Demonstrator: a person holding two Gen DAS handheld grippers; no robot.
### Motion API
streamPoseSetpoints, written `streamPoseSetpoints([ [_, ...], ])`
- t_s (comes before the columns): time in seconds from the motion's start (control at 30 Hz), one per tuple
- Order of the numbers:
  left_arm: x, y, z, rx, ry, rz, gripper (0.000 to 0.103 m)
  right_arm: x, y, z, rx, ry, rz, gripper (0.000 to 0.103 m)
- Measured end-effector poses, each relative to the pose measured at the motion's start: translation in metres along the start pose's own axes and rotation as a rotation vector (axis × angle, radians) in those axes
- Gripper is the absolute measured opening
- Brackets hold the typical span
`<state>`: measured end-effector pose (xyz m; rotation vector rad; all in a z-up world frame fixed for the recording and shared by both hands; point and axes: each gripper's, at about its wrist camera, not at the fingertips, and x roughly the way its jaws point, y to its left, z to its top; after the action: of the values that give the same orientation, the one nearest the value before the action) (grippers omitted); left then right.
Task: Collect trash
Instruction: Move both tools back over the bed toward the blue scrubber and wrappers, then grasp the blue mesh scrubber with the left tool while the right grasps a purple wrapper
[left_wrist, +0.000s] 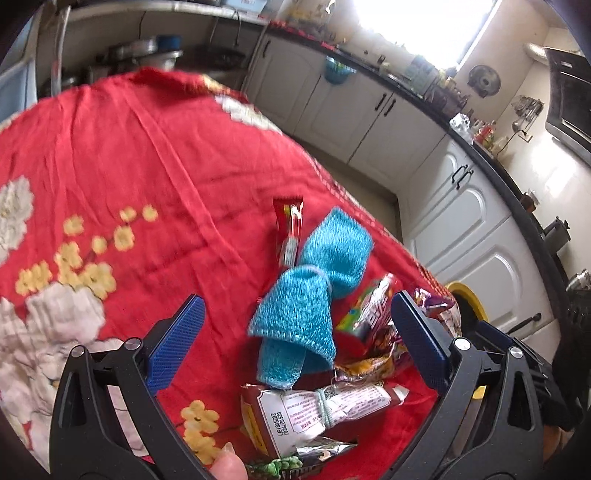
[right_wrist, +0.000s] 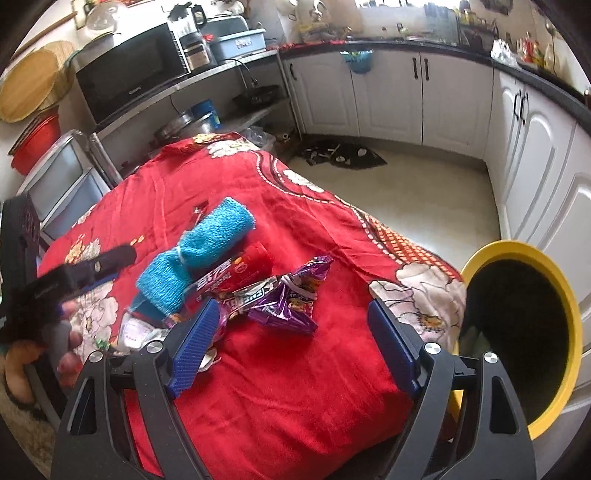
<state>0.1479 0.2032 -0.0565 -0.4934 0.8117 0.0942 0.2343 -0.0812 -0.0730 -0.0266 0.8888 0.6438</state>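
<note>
Beside the yellow-rimmed bin (right_wrist: 517, 332) at the right, snack wrappers (right_wrist: 288, 299) lie heaped on the red cloth (right_wrist: 295, 387). Both the left gripper (left_wrist: 295, 332) and right gripper (right_wrist: 291, 343) are held released, empty. The blue towel (left_wrist: 306, 295), seemingly tangled among them, could be snagged.

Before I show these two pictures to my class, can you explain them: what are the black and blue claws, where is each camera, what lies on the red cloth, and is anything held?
Each picture comes from a camera mounted on a hand-held gripper, looking along its two blue-padded fingers. One shows the left gripper, the other the right gripper. Both are open and hold nothing. On the red floral cloth lie a rolled blue towel, a purple wrapper, a white-labelled packet and other snack wrappers. A yellow-rimmed bin stands beside the table.
</note>
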Motion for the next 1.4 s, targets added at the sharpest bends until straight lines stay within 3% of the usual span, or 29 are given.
streamPoseSetpoints([
  [0.23,0.019,0.000,-0.005,-0.007,0.070,-0.024,0.082,0.029,-0.010,0.010,0.069,0.041,0.025,0.077],
  [0.53,0.030,-0.004,-0.008,-0.002,0.128,-0.033,0.058,0.061,-0.029,0.014,0.202,0.116,0.093,0.059],
  [0.7,0.034,-0.004,-0.009,0.009,0.150,-0.025,0.038,0.064,-0.039,0.012,0.233,0.133,0.131,0.034],
  [0.77,0.035,-0.003,-0.010,0.012,0.154,-0.014,0.024,0.062,-0.041,0.011,0.236,0.129,0.135,0.032],
  [0.87,0.034,-0.002,-0.008,0.011,0.146,-0.015,0.015,0.056,-0.040,0.009,0.224,0.118,0.127,0.030],
  [0.97,0.027,-0.003,-0.005,0.008,0.121,-0.027,0.010,0.047,-0.042,0.007,0.209,0.100,0.118,0.029],
  [1.4,-0.012,-0.036,0.008,0.085,0.019,-0.072,0.009,0.004,-0.037,0.006,0.147,0.016,0.093,0.029],
])
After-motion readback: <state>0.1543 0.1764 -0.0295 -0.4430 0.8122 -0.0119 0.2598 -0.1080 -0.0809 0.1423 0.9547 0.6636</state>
